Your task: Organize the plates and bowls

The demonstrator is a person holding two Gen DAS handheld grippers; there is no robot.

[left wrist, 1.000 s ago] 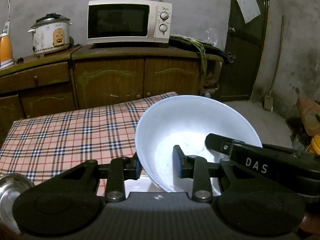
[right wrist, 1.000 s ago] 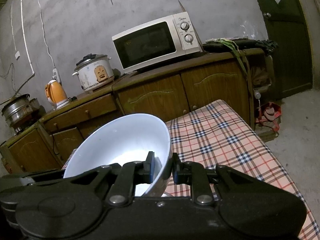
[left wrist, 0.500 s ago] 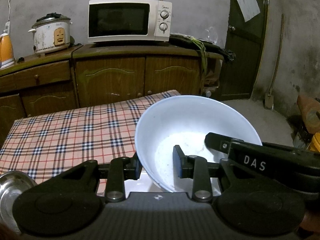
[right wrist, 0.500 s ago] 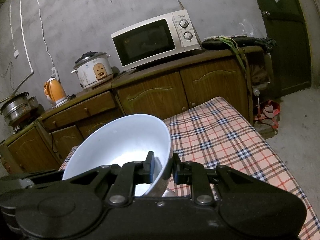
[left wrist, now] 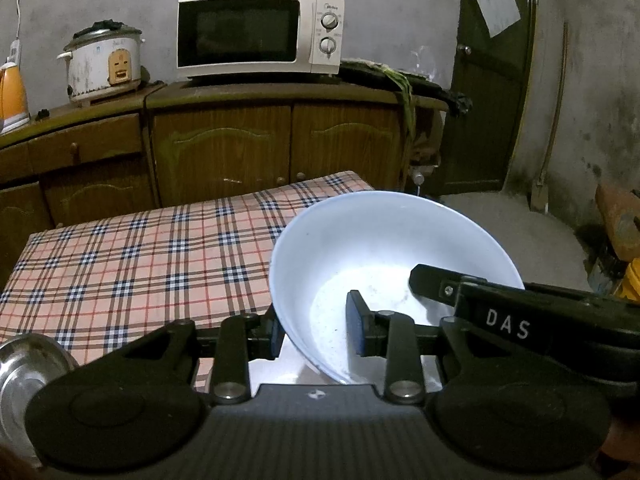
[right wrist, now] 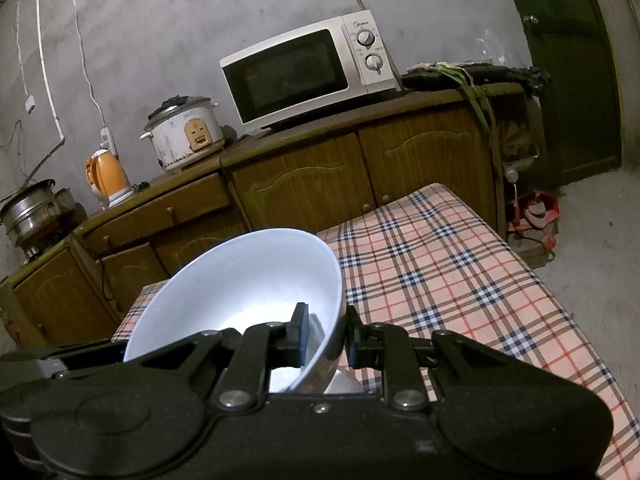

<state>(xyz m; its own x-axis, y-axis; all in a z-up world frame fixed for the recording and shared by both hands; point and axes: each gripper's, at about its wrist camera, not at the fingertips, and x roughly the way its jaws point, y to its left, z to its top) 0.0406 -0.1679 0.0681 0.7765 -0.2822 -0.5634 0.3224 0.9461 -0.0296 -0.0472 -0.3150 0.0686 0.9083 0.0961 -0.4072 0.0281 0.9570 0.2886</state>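
The white bowl (left wrist: 384, 248) is held tilted above the plaid-covered bench (left wrist: 132, 256), its rim clamped on one side by the left tool (left wrist: 316, 330) and on the opposite side by the right tool (right wrist: 326, 338).

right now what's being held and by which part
The white bowl, held by its rim: the left gripper clamps one side, the right gripper the opposite side.
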